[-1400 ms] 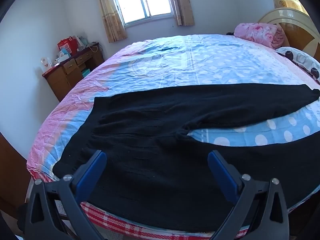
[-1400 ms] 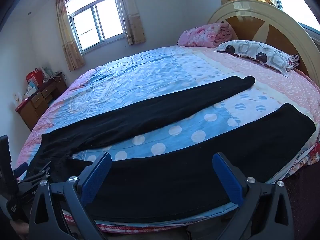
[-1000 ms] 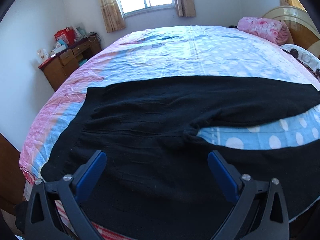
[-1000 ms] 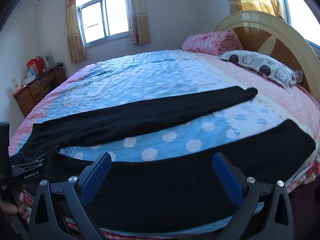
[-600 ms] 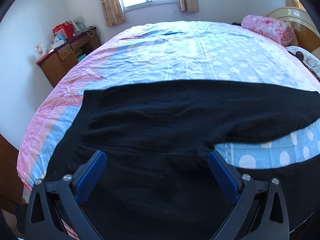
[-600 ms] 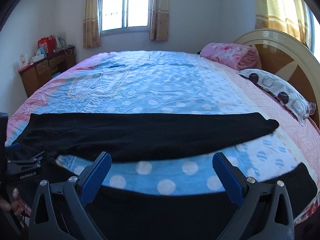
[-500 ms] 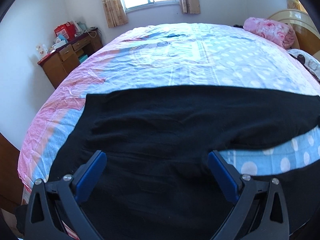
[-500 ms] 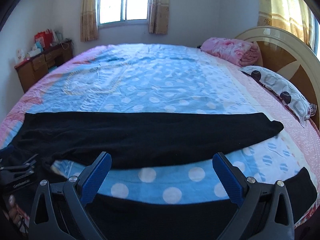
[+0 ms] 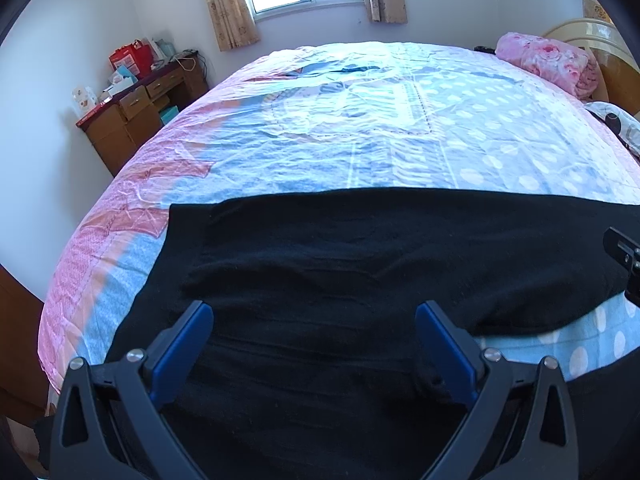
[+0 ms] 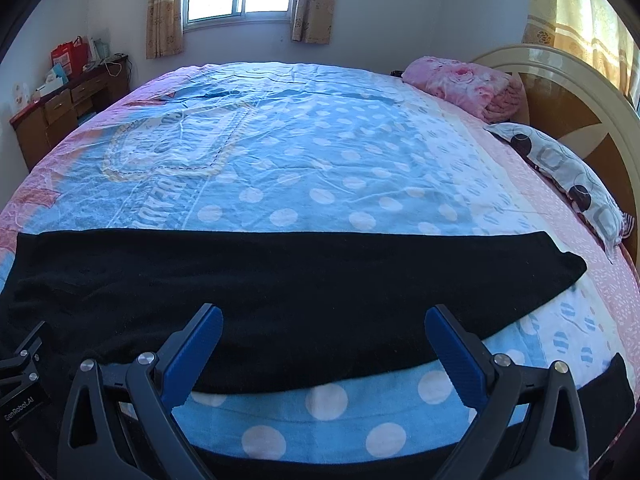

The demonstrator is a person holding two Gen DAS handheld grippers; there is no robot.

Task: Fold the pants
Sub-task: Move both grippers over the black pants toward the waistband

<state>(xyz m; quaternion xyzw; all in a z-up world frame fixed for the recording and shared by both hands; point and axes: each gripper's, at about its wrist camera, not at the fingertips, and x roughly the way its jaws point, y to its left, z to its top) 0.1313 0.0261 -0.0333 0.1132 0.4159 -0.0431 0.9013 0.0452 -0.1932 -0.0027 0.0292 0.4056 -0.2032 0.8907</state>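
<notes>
Black pants (image 9: 340, 272) lie flat on the bed, waist at the left, legs spread apart toward the right. My left gripper (image 9: 314, 328) is open and empty, low over the seat and crotch area. In the right wrist view the far leg (image 10: 280, 280) stretches across the sheet and the near leg (image 10: 620, 380) runs along the bed's front edge. My right gripper (image 10: 324, 332) is open and empty over the far leg's near edge and the gap between the legs. The left gripper's body (image 10: 20, 376) shows at the left edge.
The bed has a blue and pink polka-dot sheet (image 10: 320, 160). A pink folded blanket (image 10: 460, 80) and a patterned pillow (image 10: 568, 172) lie by the curved headboard (image 10: 580, 92) at the right. A wooden desk (image 9: 136, 108) with clutter stands by the far left wall.
Both grippers have moved forward and lower over the pants. The right gripper has swung left, from over the near leg to the far leg. Both stay open.
</notes>
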